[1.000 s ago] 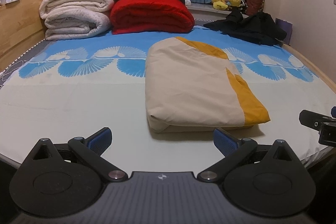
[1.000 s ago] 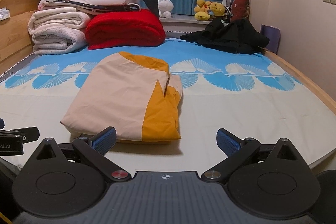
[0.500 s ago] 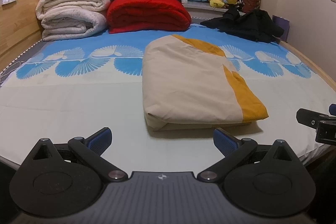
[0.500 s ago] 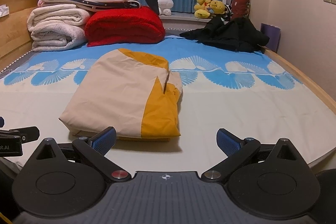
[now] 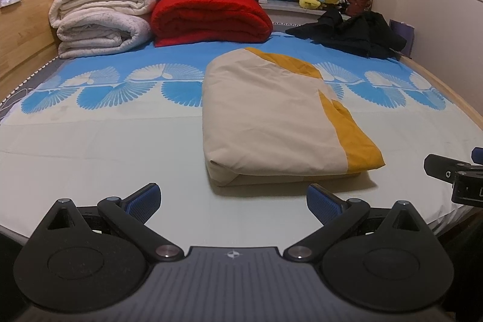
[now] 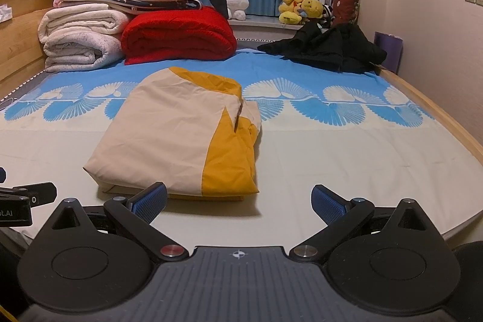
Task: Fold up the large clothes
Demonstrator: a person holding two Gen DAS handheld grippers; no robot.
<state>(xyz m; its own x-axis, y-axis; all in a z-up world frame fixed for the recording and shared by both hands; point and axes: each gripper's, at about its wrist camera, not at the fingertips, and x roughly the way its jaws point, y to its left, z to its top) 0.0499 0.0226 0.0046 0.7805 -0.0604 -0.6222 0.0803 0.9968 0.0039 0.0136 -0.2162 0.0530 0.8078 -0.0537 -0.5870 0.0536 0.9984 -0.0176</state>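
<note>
A folded cream-and-mustard garment lies flat on the bed sheet, just ahead of the left gripper, whose jaws stand wide apart with nothing between them. The right gripper is likewise spread and empty, the bundle ahead and to its left. The garment's underside layers are hidden in the fold. Far beyond both, a black heap of clothing is too dark to make out.

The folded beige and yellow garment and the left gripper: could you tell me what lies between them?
Nothing: in the left wrist view only bare pale sheet separates the left gripper from the folded garment.
</note>
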